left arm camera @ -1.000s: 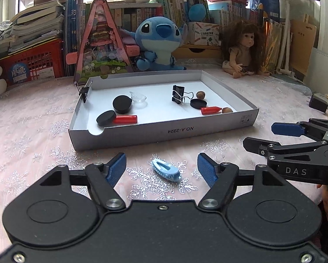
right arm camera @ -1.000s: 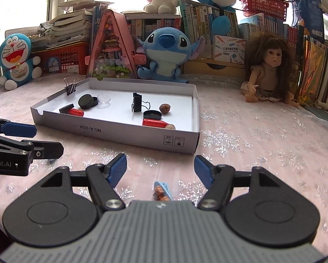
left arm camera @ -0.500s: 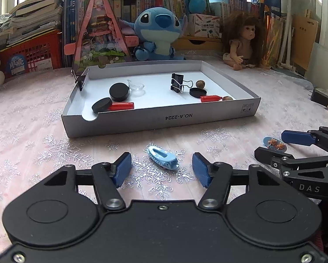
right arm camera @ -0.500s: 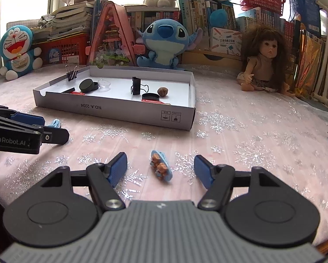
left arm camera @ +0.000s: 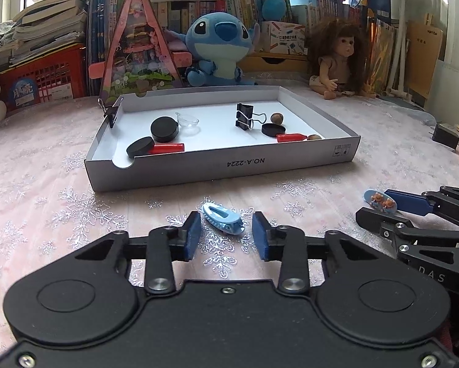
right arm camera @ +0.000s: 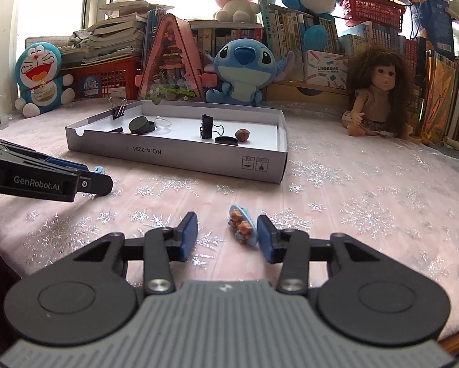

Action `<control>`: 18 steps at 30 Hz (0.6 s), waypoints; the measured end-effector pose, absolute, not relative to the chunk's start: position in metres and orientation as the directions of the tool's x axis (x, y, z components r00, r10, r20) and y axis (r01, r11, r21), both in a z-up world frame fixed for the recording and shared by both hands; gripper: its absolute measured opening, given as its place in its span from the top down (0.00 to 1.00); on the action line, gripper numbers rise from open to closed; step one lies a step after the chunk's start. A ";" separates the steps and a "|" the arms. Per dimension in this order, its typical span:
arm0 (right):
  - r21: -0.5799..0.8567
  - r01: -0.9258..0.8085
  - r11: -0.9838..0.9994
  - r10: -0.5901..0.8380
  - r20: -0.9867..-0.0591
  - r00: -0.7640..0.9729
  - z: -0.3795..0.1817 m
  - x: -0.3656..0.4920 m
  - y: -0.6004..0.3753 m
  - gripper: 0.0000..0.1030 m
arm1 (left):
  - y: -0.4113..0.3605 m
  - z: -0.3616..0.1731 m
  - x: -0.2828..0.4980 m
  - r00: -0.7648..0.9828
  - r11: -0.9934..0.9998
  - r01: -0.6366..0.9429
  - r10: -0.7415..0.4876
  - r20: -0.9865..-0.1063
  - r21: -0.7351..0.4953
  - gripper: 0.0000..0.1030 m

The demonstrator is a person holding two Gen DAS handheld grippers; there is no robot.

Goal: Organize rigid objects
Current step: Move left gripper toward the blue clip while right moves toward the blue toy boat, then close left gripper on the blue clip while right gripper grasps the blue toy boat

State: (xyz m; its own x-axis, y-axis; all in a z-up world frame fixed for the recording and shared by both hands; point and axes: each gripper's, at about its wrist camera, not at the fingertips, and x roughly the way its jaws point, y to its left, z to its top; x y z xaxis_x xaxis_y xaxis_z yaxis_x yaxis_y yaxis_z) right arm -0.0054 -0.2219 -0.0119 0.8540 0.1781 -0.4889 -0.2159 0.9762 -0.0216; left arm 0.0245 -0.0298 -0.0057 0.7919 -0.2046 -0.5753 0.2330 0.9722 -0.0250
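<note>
Pink tablecloth [left arm camera: 45, 184]; tray [left arm camera: 223, 168] "NO.A-2224"

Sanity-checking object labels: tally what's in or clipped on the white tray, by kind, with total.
Black binder clips: 2
Black round discs: 3
Red cylinders: 2
Brown nuts: 2
Clear dish: 1
Total: 10

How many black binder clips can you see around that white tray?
2. One binder clip stands inside the white tray, near the middle. The other clip is clamped on the tray's far left wall. More could be hidden elsewhere.
</note>
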 end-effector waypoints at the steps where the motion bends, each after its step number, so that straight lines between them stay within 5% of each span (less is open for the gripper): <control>1: -0.021 -0.219 0.976 0.181 -0.490 0.853 -0.012 -0.006 -0.223 0.56 | -0.031 -0.006 0.024 0.793 0.971 0.238 -0.205 -0.574 -0.019 0.73; 7: -0.024 -0.200 0.979 0.163 -0.491 0.856 -0.010 -0.005 -0.229 0.84 | -0.031 -0.003 0.021 0.809 0.978 0.209 -0.181 -0.559 -0.014 0.86; 18: -0.039 -0.214 0.976 0.171 -0.472 0.865 -0.006 0.003 -0.223 0.85 | -0.027 0.001 0.019 0.828 0.984 0.181 -0.156 -0.539 -0.006 0.86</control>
